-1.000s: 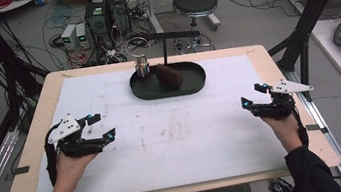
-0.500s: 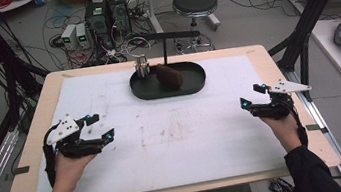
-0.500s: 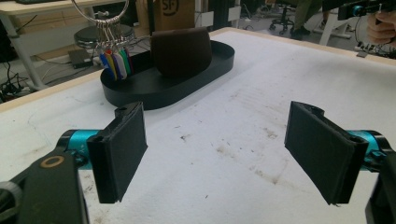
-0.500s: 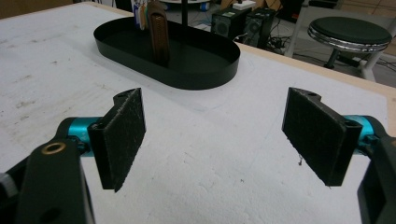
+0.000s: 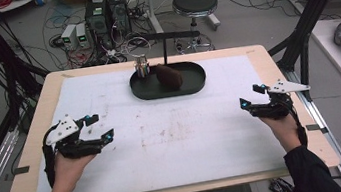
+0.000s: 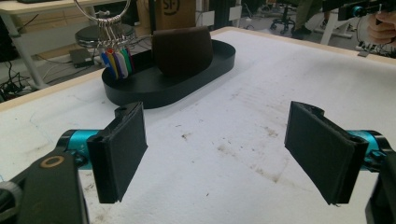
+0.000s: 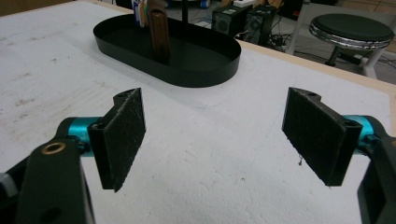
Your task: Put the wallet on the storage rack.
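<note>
A black oval tray (image 5: 192,85) sits at the far middle of the white-covered table (image 5: 189,138). Inside it, a brown wallet-like object (image 5: 169,76) stands on edge, and just beside it, towards the left in the high view, a bunch of coloured key tags (image 5: 142,69) hangs from a metal ring (image 6: 100,11), above the tray's left part.

Both grippers are well apart from the tray, near the person's side of the table. The left gripper (image 5: 97,129) is held at the table's left part, its 2 jaws spread wide with nothing between them; the left gripper view looks past its pads (image 6: 119,149) towards the tray. The right gripper (image 5: 252,95) is at the right edge of the table, jaws likewise wide apart and empty, its pads (image 7: 310,133) above bare white cover.
</note>
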